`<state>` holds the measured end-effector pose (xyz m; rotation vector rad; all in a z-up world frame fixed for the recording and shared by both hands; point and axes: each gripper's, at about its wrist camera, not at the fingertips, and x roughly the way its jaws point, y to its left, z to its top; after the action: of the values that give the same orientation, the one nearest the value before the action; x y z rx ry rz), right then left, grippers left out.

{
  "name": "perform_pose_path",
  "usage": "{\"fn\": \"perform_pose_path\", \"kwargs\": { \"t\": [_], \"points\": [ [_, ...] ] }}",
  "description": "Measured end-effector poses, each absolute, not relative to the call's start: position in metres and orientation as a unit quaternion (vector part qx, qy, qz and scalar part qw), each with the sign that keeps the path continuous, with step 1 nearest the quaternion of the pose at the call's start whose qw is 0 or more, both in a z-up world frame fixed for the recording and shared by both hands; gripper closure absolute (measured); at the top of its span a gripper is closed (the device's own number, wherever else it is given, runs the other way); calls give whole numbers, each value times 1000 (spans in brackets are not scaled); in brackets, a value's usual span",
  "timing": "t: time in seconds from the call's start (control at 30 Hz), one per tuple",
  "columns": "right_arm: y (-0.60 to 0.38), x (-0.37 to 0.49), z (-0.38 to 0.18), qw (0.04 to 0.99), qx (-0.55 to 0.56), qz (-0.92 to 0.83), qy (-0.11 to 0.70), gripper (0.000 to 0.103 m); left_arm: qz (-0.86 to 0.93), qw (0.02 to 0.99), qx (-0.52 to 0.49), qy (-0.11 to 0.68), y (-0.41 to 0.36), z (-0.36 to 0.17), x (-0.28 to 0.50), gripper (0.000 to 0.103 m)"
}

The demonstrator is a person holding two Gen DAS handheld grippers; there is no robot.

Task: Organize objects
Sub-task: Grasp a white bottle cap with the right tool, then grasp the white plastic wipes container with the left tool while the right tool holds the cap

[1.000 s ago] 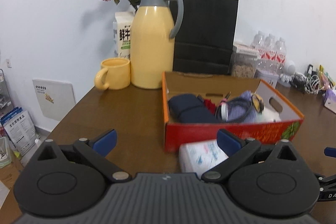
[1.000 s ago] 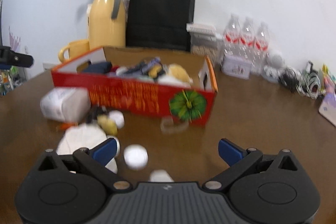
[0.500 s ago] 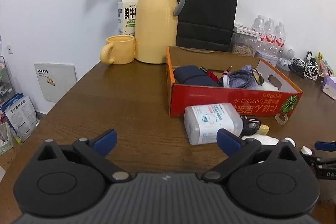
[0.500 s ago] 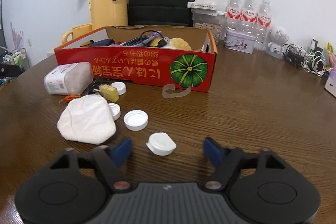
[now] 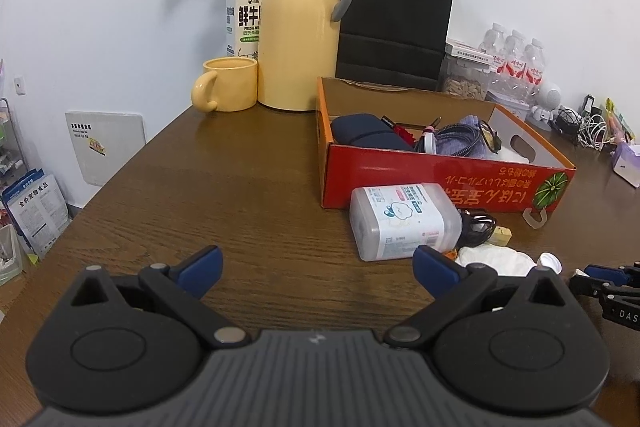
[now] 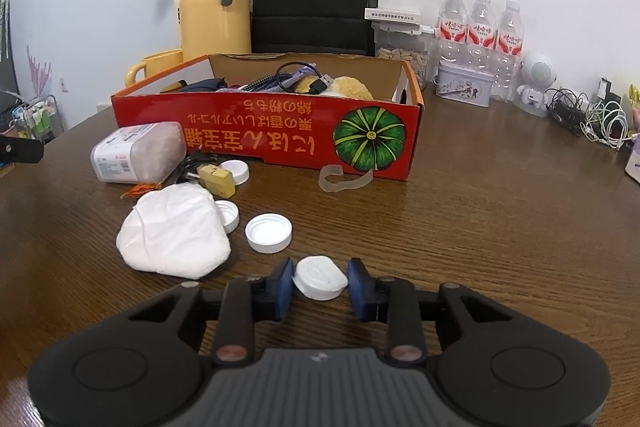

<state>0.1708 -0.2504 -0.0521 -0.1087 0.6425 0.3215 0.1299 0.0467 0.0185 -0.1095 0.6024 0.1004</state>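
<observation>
A red cardboard box [image 6: 280, 131] [image 5: 440, 183] holds cables, a dark pouch and soft items. In front of it on the table lie a clear wipes pack [image 6: 138, 151] [image 5: 402, 221], a yellow plug [image 6: 218, 179], a crumpled white tissue [image 6: 174, 229], several white caps [image 6: 269, 233] and a clear plastic strip [image 6: 344, 181]. My right gripper [image 6: 320, 287] has its pads close around a small white cap [image 6: 319, 277], touching or nearly touching it. My left gripper [image 5: 316, 269] is open and empty over bare table, left of the wipes pack.
A yellow jug [image 5: 298, 23], yellow mug [image 5: 228, 85], milk carton [image 5: 244, 15] and black paper bag [image 5: 394, 23] stand at the back. Water bottles [image 6: 480, 27], a tin [image 6: 464, 89], a white robot toy [image 6: 536, 83] and tangled cables [image 6: 592, 115] are at the back right.
Both grippers have pulled back from the box and lowered. My right gripper's jaws have closed in from wide open around the small white cap. The left stays open.
</observation>
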Motion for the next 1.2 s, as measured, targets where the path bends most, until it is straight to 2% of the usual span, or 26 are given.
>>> {"fn": "perform_pose_path", "kwargs": {
  "t": [0.6,1.2],
  "points": [
    [-247,158,-43,957,-57,127,255,75,41,950,-59,303,33,10,138,0],
    [-241,163,-40,964,-37,113,240,75,45,955,-48,290,-22,-1,204,0]
  ]
}}
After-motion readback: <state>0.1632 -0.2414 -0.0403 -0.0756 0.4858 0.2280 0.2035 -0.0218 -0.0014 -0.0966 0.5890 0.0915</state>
